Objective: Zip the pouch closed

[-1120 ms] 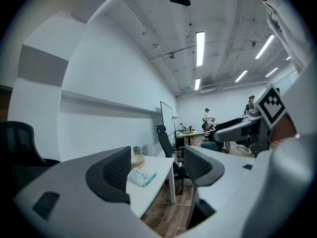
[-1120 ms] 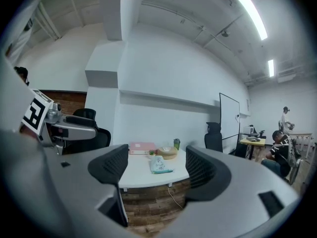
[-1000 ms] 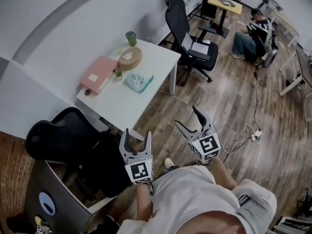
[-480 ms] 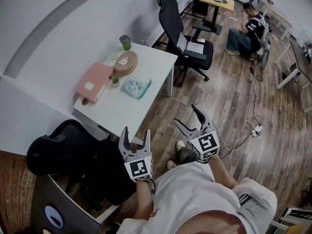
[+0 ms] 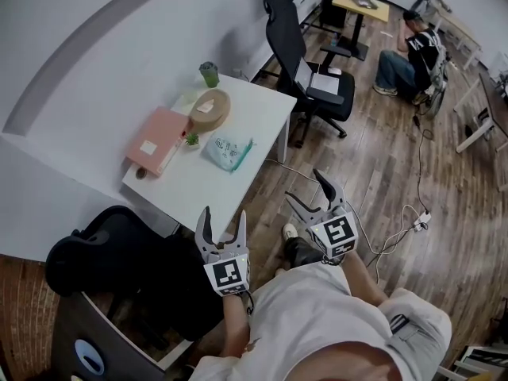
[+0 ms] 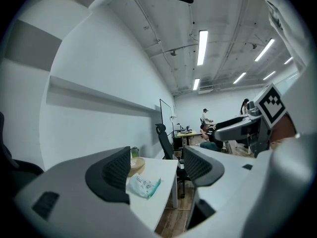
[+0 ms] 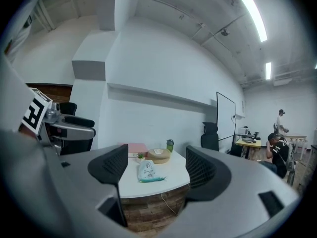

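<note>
**A:** Head view, first entry?

**B:** Pouch (image 5: pixel 227 151): soft, pale and printed, with a teal strip along one edge. It lies flat near the middle of the white rectangular surface (image 5: pixel 198 187). Whether the zip is open or closed cannot be told.

**A:** Items around it?

**B:** Pink folder (image 5: pixel 156 140), flat, along the wall edge. Small green plant (image 5: pixel 191 140) between folder and pouch. Round tan box (image 5: pixel 209 107), low and disc-shaped, with a green cup (image 5: pixel 209 74) beyond it by the wall. Black high-backed office chair (image 5: pixel 305 70) at the surface's far end. Floor (image 5: pixel 381 173) of wood planks.

**A:** Tools?

**B:** Left tool (image 5: pixel 224 221): grey, with two curved jaws standing apart, nothing between them, and a marker cube at the base. Right tool (image 5: pixel 305 190): same build, jaws spread and empty. Both are held over the floor, well apart from the surface and the pouch.

**A:** Left gripper view?

**B:** Left tool (image 6: pixel 157 162): jaws apart, ribbed black pads facing each other. The pouch (image 6: pixel 143 186) shows through the gap, far off on the surface and untouched.

**A:** Right gripper view?

**B:** Right tool (image 7: pixel 156 160): jaws wide apart, ribbed pads. The pouch (image 7: pixel 147 171) sits in the gap by line of sight only, on the surface with its teal edge nearest. Folder, plant, box and cup stand behind it.
</note>
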`<state>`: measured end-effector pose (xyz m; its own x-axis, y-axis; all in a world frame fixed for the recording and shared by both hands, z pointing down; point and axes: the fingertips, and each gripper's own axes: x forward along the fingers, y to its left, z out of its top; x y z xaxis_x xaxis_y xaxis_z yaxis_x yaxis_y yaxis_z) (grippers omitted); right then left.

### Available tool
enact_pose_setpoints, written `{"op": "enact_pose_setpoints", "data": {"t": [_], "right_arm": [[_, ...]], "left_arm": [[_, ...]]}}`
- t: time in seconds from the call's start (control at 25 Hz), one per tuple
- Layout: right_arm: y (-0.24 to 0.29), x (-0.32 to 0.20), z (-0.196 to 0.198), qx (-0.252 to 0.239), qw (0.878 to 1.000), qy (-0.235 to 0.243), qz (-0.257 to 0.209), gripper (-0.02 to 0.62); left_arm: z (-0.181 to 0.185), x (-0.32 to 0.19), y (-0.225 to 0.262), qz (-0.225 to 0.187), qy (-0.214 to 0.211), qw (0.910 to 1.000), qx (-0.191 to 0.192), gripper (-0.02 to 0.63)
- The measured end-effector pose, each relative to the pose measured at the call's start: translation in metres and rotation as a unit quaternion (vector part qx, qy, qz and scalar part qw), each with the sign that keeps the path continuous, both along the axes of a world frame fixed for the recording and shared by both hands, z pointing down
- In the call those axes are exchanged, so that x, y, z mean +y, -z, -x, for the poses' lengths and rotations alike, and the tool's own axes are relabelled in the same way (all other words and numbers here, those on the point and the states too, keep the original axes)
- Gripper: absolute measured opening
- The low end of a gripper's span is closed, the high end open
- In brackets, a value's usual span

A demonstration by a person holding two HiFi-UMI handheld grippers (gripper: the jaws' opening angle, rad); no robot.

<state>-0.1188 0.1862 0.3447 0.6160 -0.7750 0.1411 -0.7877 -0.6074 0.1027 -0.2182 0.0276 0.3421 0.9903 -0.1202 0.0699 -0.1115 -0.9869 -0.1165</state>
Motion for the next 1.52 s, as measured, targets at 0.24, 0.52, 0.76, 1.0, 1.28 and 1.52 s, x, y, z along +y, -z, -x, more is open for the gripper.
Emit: {"op": "enact_pose_setpoints", "data": {"t": [0.24, 0.52, 0.76, 1.0, 1.28, 1.52], "right_arm": [[0.001, -0.009, -0.045, -0.004, 1.0, 0.004, 0.003, 0.366], [-0.002, -0.026, -0.101, -0.011, 1.0, 0.026, 0.006, 0.365], [-0.006, -0.038, -0.145, -0.024, 0.998, 0.058, 0.002, 0.365], [-0.011, -0.047, -0.181, -0.036, 0.996, 0.084, -0.01, 0.364], [-0.028, -0.064, -0.207, -0.055, 0.992, 0.112, -0.009, 0.353], [-0.041, -0.078, -0.233, -0.064, 0.991, 0.12, -0.003, 0.34]], "left_arm": [[-0.045, -0.008, 0.001, -0.01, -0.005, 0.9999, -0.01, 0.325], [-0.093, -0.021, -0.001, -0.01, 0.018, 0.9996, -0.019, 0.325], [-0.128, -0.026, -0.003, -0.006, 0.052, 0.9982, -0.029, 0.325], [-0.159, -0.025, -0.007, -0.017, 0.072, 0.9964, -0.043, 0.325], [-0.19, -0.029, -0.021, -0.011, 0.081, 0.995, -0.058, 0.319], [-0.214, -0.04, -0.037, -0.002, 0.085, 0.9939, -0.071, 0.311]]}}
